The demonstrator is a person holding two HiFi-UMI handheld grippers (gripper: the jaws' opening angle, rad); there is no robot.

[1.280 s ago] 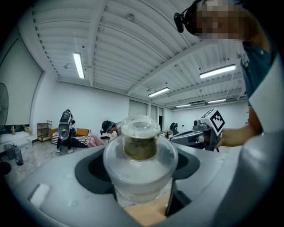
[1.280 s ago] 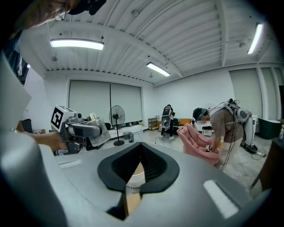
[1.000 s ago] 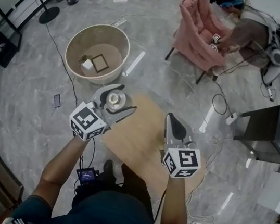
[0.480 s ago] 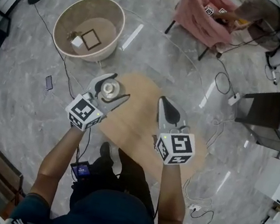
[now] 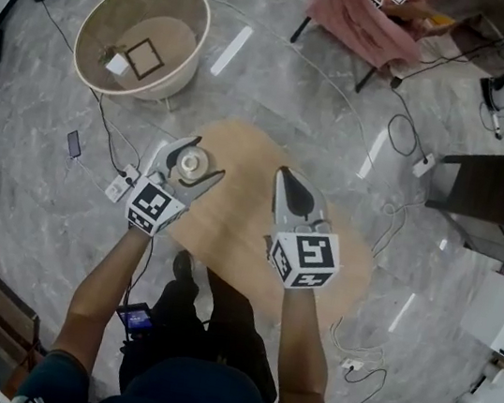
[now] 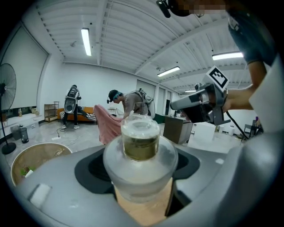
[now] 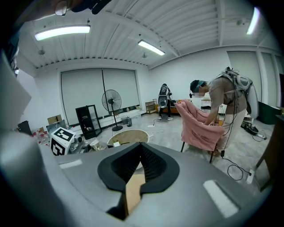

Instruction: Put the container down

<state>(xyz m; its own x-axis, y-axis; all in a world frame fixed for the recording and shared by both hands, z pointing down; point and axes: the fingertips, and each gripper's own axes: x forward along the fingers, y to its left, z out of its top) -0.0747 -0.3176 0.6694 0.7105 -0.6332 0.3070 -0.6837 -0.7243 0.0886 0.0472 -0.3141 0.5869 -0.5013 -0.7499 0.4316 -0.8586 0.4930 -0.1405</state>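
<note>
1. Head view: find the left hand-held gripper (image 5: 204, 157) clamped round the container (image 5: 190, 163), one jaw on either side of it.
2. Left gripper view: confirm the grip. See the container (image 6: 140, 146) upright between the jaws. Record it as a clear, frosted jar with a lid and a yellowish-green band at the neck.
3. Locate the container over the left edge of the wooden worktop (image 5: 237, 236). See bare wood (image 6: 142, 204) directly beneath it between the jaws. Cannot tell whether the base touches the wood.
4. Right gripper view: find the right hand-held gripper (image 7: 141, 164) with jaws pressed together and nothing between them. See only a sliver of worktop (image 7: 133, 190) through the narrow slot below the pads.
5. Head view: place the right hand-held gripper (image 5: 287, 178) over the middle of the worktop, beside the left one but apart from it, tip pointing away from the person.
6. Floor, head view: note a round tan tub (image 5: 200, 36) up and left of the worktop, holding a small white item (image 5: 117, 63) and a dark square frame (image 5: 145, 58). Note a phone (image 5: 73, 144) to the left and a pink cloth (image 5: 358, 13) at the top edge.
7. Right gripper view: note a person (image 7: 224, 99) bent over the pink cloth (image 7: 199, 128), and a standing fan (image 7: 111, 99) near the far wall.
</note>
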